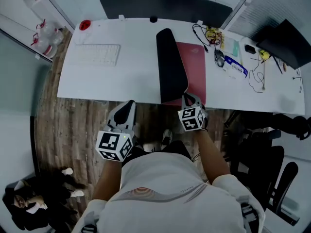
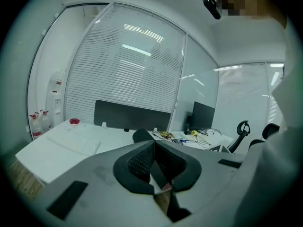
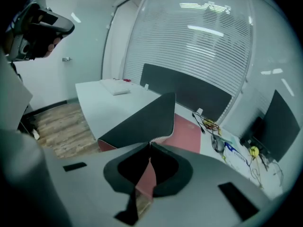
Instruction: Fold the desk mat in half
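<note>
mat folded partway on table, near corner pinched by right gripper
left gripper is pressed together, empty; the corner should be carried across low and edges matched before release.

Head view steeply down on the desk; both gripper views low across it, desk mat in all.

left gripper: jaws closed tip to tip, aimed forward, sitting a bit nearer the body | right gripper: tilted down, jaws clamped on the mat corner | left forearm and right forearm: both reaching forward
</note>
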The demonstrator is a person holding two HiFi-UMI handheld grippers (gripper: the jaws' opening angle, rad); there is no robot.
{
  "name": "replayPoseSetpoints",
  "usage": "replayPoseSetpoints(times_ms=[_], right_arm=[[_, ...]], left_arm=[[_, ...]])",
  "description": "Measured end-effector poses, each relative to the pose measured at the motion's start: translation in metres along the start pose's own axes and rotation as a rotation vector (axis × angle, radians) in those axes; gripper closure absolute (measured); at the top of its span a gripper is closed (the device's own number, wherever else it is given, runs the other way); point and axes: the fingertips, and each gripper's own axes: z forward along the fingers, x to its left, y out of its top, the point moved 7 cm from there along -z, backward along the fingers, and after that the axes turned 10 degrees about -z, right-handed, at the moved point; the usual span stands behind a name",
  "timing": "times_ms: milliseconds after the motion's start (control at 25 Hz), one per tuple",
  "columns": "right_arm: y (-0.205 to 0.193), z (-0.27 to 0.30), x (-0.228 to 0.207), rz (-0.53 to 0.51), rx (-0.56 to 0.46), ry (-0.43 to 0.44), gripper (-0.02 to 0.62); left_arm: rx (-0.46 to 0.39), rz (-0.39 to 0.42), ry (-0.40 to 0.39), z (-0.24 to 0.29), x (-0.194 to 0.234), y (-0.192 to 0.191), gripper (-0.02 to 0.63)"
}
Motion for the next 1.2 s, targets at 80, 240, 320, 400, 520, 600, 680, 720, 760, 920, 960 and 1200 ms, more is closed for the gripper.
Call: replayPoseSetpoints(times_ms=[80,240,320,400,520,600,680,720,760,920,960,1200], right_arm=[[-0.020,-0.003,-0.010,0.047,0.020,-0.007,0.532],[-0.068,-0.006,-0.026,0.148,0.078,-0.017,0.531],[-0.090,-0.009,-0.032,0.184,0.106,-0.026,0.531],[-0.106,-0.011,-0.038,0.212,0.122,-0.036,0.531],[-0.120,-0.012,-0.042,0.242,0.128,-0.032,0.517],[-0.124,-0.013,-0.045,0.282,0.134,-0.012,0.483],[-0.124,-0.022,-0.053,0.340,0.139,-0.021,0.437],[-0.121,-0.030,-0.059,0.368,0.134,-0.041,0.431],[-0.117,-0.039,-0.065,0.394,0.118,-0.066,0.431],[-0.079,-0.077,-0.087,0.410,-0.027,-0.168,0.489],[-0.065,-0.086,-0.091,0.399,-0.074,-0.192,0.492],[0.034,-0.147,-0.100,0.372,-0.368,-0.237,0.543]], left_arm=[[0.007,0.014,-0.015,0.009,-0.012,0.000,0.589],[0.027,0.040,-0.034,0.021,-0.030,0.000,0.589],[0.037,0.048,-0.039,0.025,-0.036,-0.001,0.589],[0.047,0.053,-0.044,0.028,-0.042,-0.003,0.589],[0.059,0.058,-0.058,0.033,-0.049,-0.007,0.589],[0.063,0.059,-0.069,0.038,-0.053,-0.008,0.589],[0.061,0.058,-0.081,0.041,-0.056,-0.006,0.589],[0.057,0.057,-0.086,0.043,-0.056,-0.005,0.589],[0.050,0.056,-0.090,0.044,-0.056,-0.003,0.589],[0.013,0.055,-0.109,0.045,-0.055,0.004,0.589],[0.002,0.056,-0.114,0.044,-0.055,0.007,0.589],[-0.084,0.082,-0.152,0.039,-0.049,0.041,0.589]])
